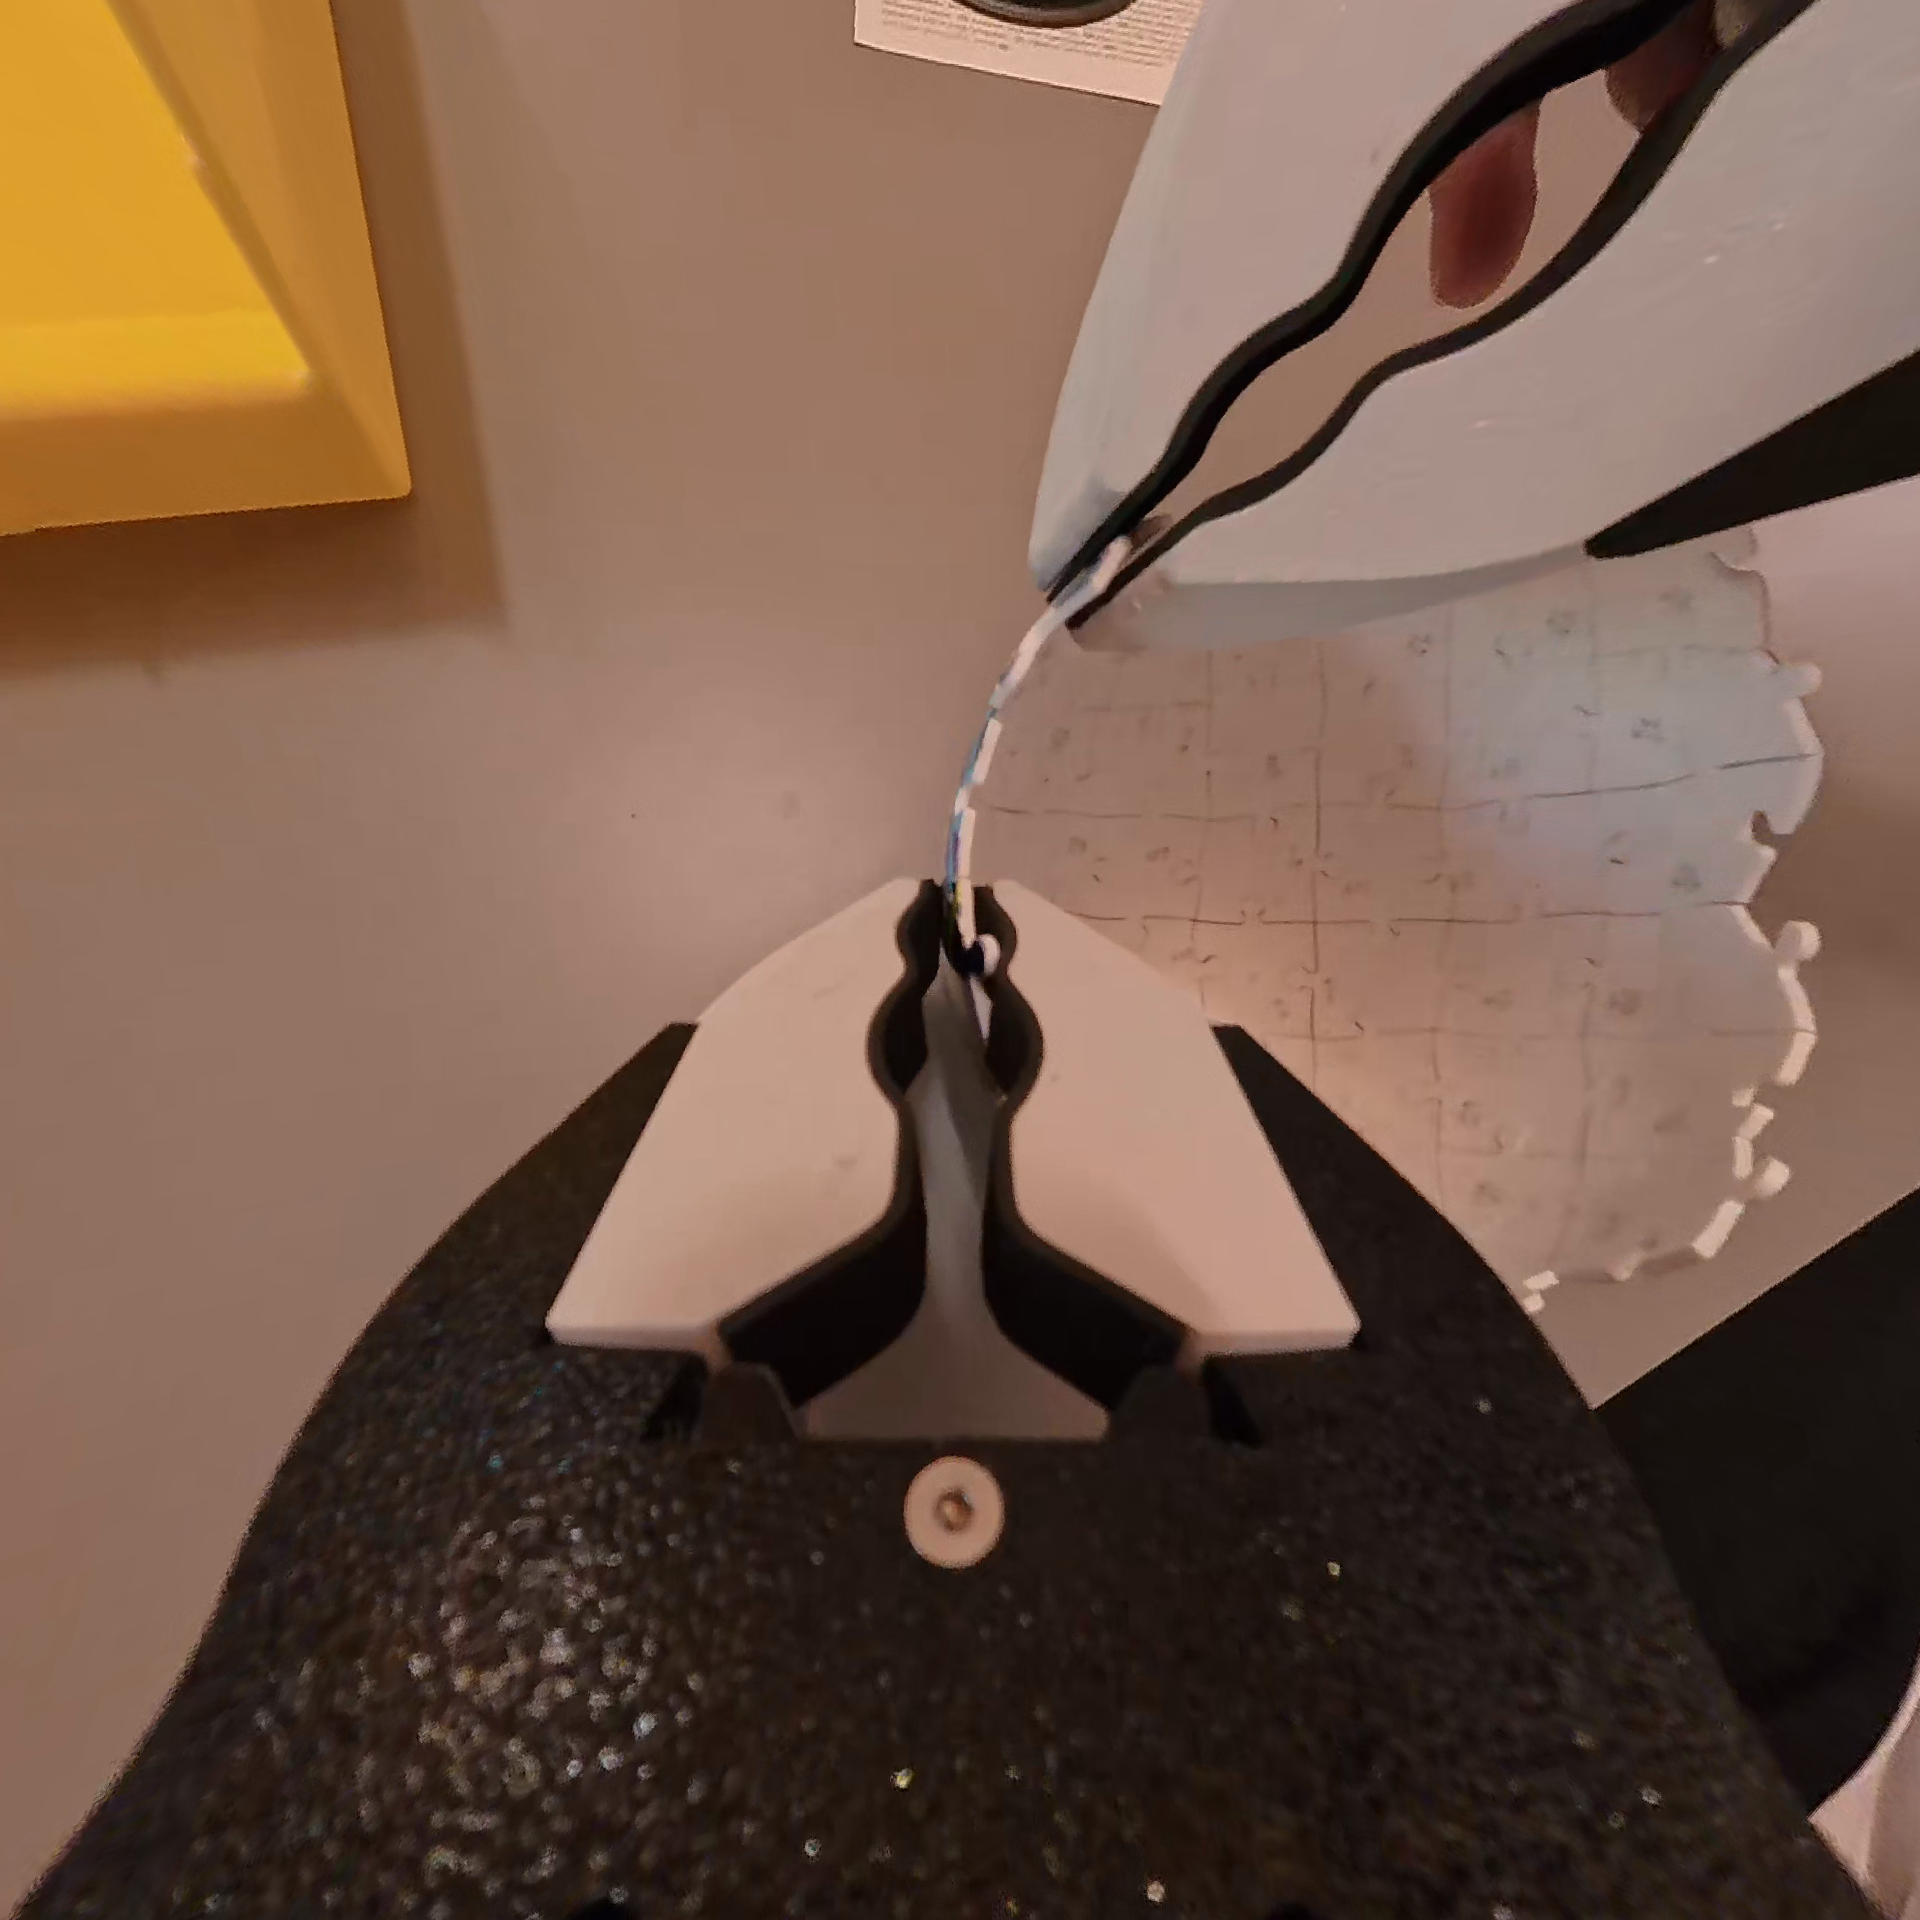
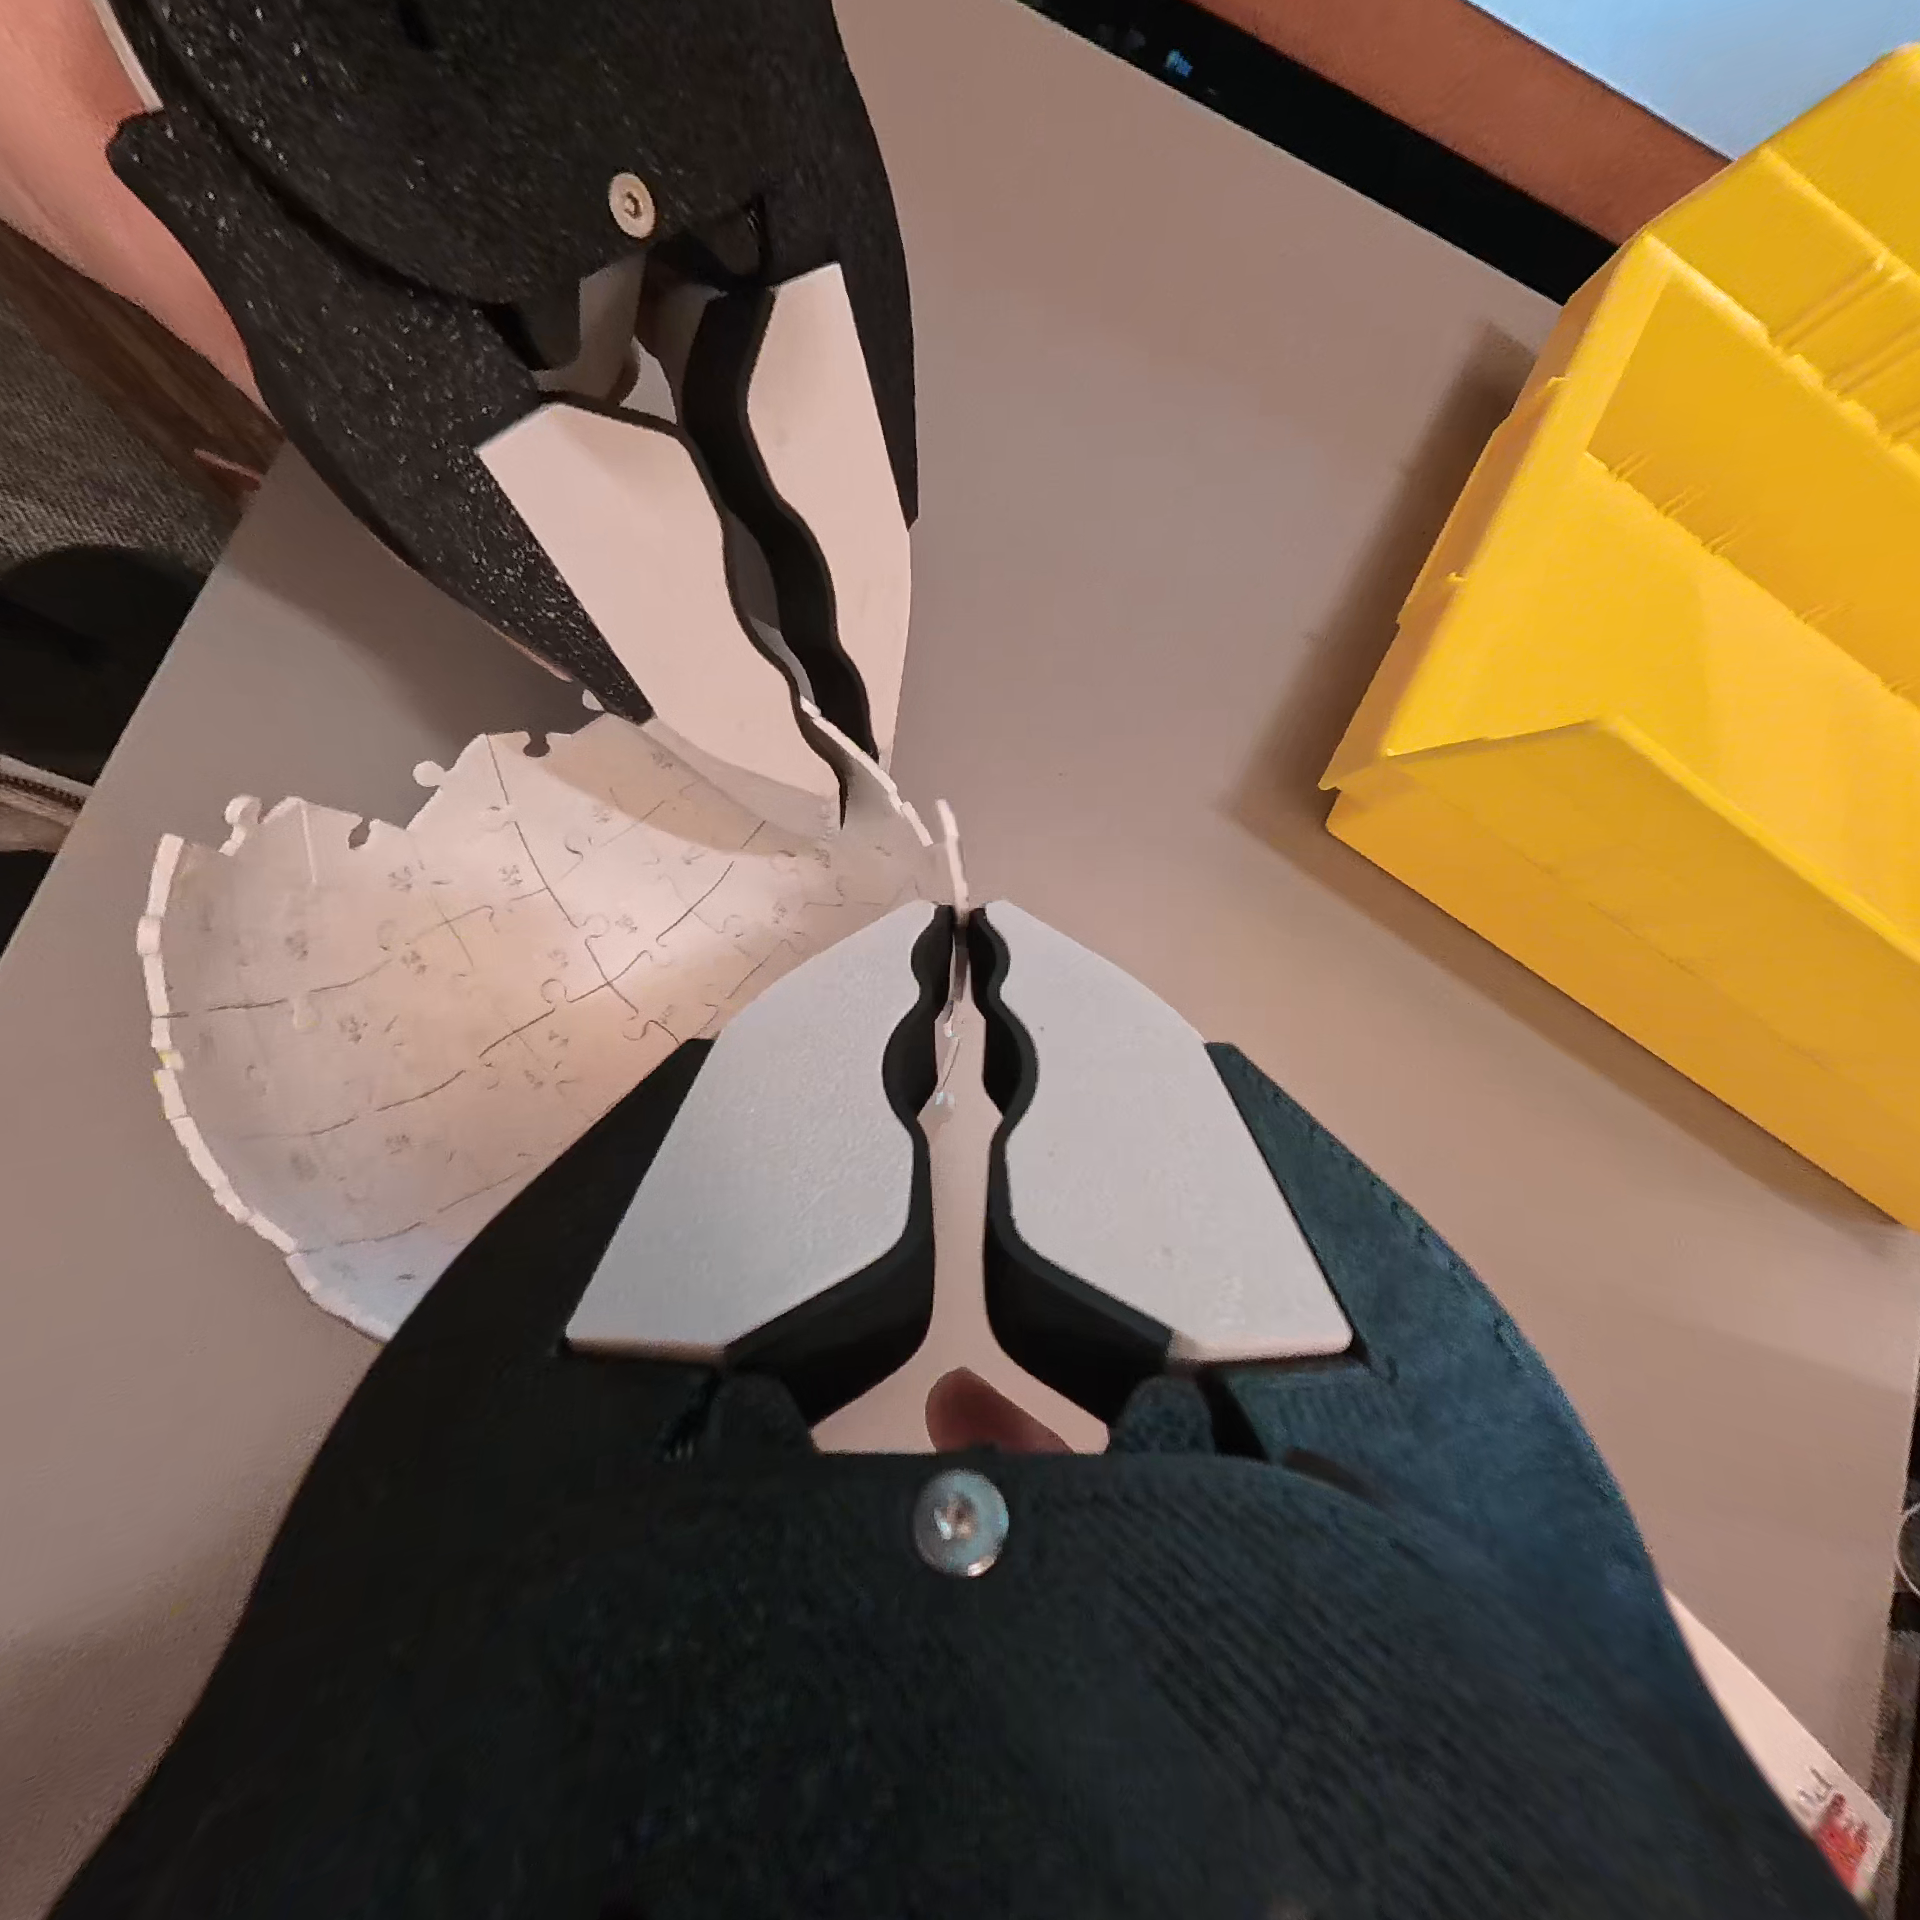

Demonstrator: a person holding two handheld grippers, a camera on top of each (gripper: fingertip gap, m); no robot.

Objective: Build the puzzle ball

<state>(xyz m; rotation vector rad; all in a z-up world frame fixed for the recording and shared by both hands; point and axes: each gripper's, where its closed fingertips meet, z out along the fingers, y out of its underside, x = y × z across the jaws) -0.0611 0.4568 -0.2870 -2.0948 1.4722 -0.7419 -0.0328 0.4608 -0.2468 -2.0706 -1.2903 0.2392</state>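
Note:
A curved white shell of joined puzzle pieces (image 1: 1403,883), a partly built puzzle ball, shows its pale inner side, with jagged tabs along its far rim. My left gripper (image 1: 966,925) is shut on the shell's near rim. My right gripper (image 1: 1091,587) comes in from the upper right and is shut on the same rim, a little farther along. In the right wrist view the shell (image 2: 416,987) spreads to the left, my right gripper (image 2: 961,925) pinches its rim, and my left gripper (image 2: 852,774) clamps it just above. I cannot tell whether the shell touches the table.
A yellow plastic bin (image 2: 1662,727) stands on the beige table (image 2: 1143,520) to the right; it also shows in the left wrist view (image 1: 156,260) at upper left. A printed paper sheet (image 1: 1018,42) lies at the far edge. A dark monitor base (image 2: 1351,114) is behind. Across from one pair of fingers to the other is roughly 5 centimetres.

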